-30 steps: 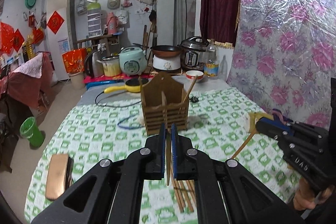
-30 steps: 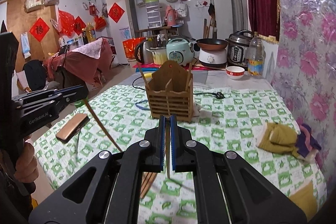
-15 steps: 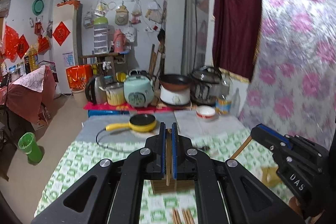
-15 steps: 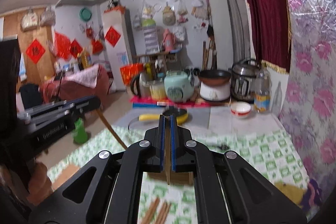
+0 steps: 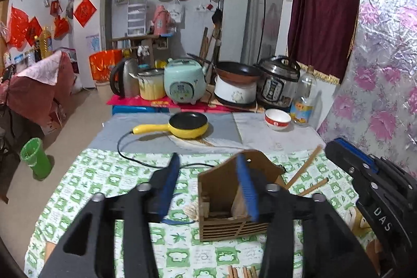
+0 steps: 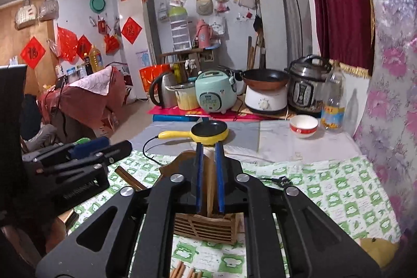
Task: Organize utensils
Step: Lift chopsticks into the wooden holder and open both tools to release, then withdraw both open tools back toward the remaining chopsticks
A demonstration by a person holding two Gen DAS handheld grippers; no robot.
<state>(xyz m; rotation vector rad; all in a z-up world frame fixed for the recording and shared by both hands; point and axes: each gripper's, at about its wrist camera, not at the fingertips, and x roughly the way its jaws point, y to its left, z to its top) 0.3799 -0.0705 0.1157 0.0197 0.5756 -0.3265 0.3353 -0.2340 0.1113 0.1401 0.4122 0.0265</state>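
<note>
Nearest to us, under the wrists and behind both sets of fingertips, a few loose chopsticks (image 5: 242, 272) lie on the green-checked tablecloth (image 5: 104, 173). Only their ends show, with long axes running roughly the way the grippers point. Just ahead, the left gripper (image 5: 207, 160) is released: its jaws have just been opening, they stand wide apart, and nothing is between them. The wooden utensil holder (image 5: 224, 199) stands upright on the cloth just past it, behind its right finger rather than between the two. The right gripper (image 6: 208, 147) hangs directly over that holder. Its jaws have just been opening too, to a narrow gap, and a single chopstick (image 6: 209, 189) stands upright between the pads, seemingly let go with its lower end in the holder. We judge the next move to be a retreat toward the loose chopsticks. They lie closer to us than either gripper's tips, and neither hand looks clearly nearer. Open cloth lies to the left of the left gripper. Beyond the holder are a black cord (image 5: 125, 150), a yellow pan (image 5: 187, 124) and a red-and-white bowl (image 5: 277, 119).
</note>
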